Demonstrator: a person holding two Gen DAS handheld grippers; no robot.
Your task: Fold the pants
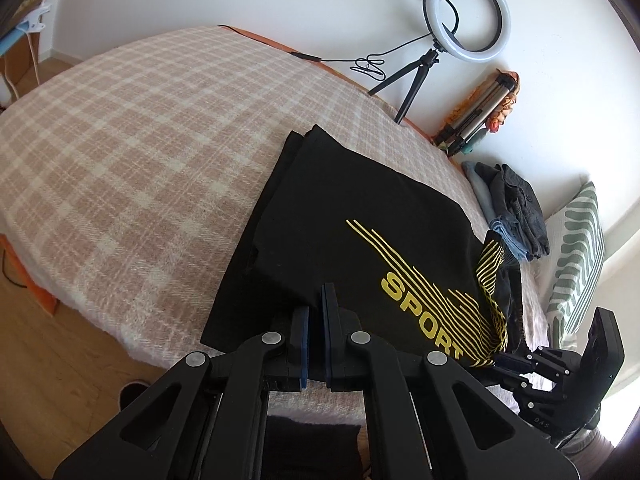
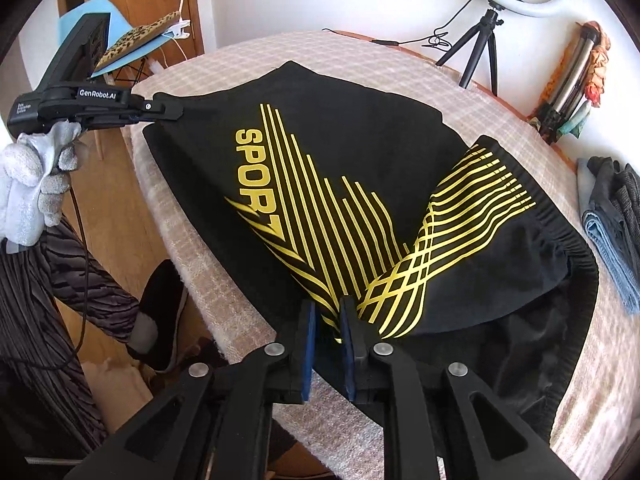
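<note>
Both grippers, left [image 1: 316, 320] and right [image 2: 329, 320], clamp the black pants [image 2: 360, 168] (yellow print).

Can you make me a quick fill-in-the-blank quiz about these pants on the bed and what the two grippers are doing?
1. The black pants lie on a checked ____.
2. The word printed on the pants in yellow starts with the letters ____.
3. The left gripper and the right gripper are both shut on the ____.
4. The ring light stands on a small black ____.

Missing words: blanket; SPOR; pants; tripod
</note>
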